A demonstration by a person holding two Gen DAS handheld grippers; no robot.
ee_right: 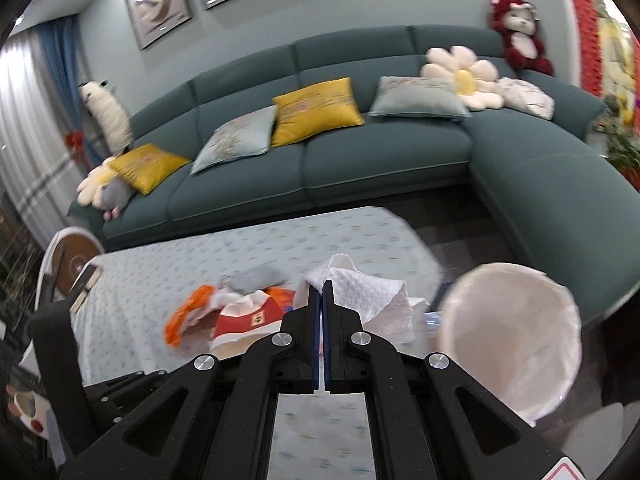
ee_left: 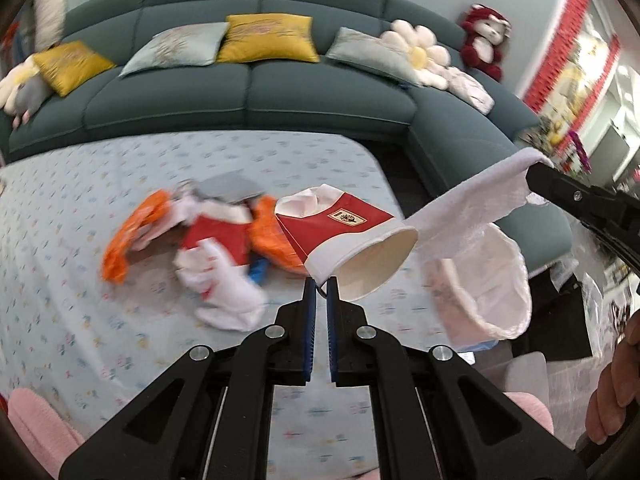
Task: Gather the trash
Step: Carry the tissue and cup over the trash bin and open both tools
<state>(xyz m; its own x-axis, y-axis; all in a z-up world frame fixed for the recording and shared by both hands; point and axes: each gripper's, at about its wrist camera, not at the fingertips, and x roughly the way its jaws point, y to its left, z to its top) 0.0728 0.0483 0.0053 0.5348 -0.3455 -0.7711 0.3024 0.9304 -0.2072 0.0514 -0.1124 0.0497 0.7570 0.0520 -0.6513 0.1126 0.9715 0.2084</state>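
Item 1: paper cup (ee_left: 352, 236), red and white. It is held by the left gripper (ee_left: 321, 286), whose jaws are clamped on the rim, and is carried on its side above the near right part of the table (ee_left: 80, 312), mouth toward the camera. Judged light and thin-walled; the rim is the stiffest place to pinch, and a hard squeeze on the body would likely crush it.

Item 2: paper towel (ee_right: 372, 296), white, embossed, crumpled. It is pinched at one corner by the right gripper (ee_right: 322, 286), jaws closed on it, the rest hanging loose to the right. Judged very light, limp and easily torn; any fold serves as a hold.

Item 3: trash bin (ee_right: 516, 344), lined with a pale bag, is seen standing right of the table, mouth open, close to both carried items.

Item 4: trash pile (ee_left: 208, 240) left on the table centre: orange plastic, white tissue, red packaging, grey scrap. All judged soft and light; blur prevents closer listing.

Background: green sofa (ee_right: 360, 168) with cushions, far side.
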